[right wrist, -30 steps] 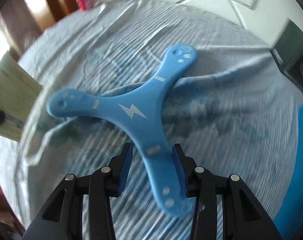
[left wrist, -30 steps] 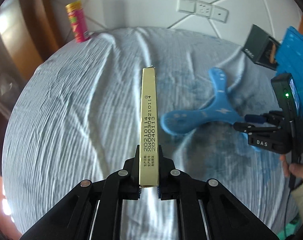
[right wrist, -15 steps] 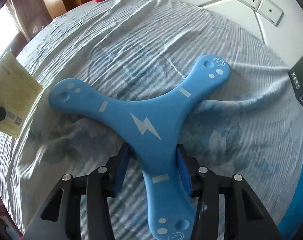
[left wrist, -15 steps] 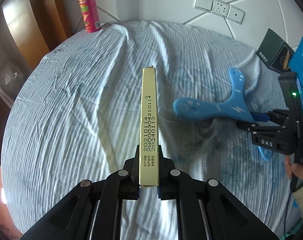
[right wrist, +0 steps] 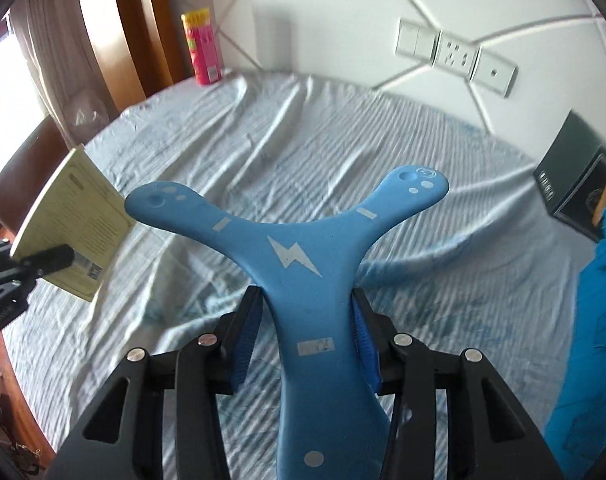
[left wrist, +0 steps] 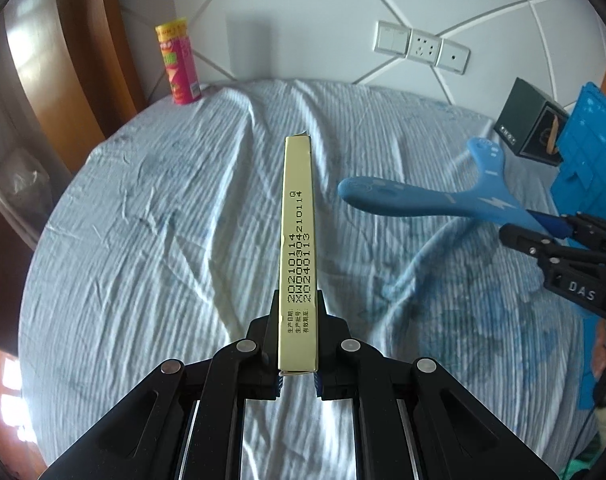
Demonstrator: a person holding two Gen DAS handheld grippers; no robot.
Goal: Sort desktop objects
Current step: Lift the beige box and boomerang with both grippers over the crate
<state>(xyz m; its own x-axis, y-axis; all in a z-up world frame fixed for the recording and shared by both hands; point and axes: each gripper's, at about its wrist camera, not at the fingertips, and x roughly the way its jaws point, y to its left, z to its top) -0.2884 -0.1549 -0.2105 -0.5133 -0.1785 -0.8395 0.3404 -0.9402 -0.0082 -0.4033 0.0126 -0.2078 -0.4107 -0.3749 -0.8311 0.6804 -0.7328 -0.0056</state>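
Boomerang (right wrist: 299, 256) sits clamped in the right gripper (right wrist: 305, 332), lifted clear of the bedsheet (left wrist: 163, 240). Left gripper (left wrist: 297, 340) pinches a box (left wrist: 297, 240) edge-on above that sheet.

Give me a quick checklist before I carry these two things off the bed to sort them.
1. Left gripper shut on the yellow box: ok.
2. Right gripper shut on the blue boomerang: ok.
3. Boomerang off the bedsheet, shadow beneath it: ok.
4. Box end off the sheet: ok.
5. Gap between box and boomerang: ok, apart in both views.
6. Where each item goes: cannot tell; the dark box and blue board at the right could be in the way.
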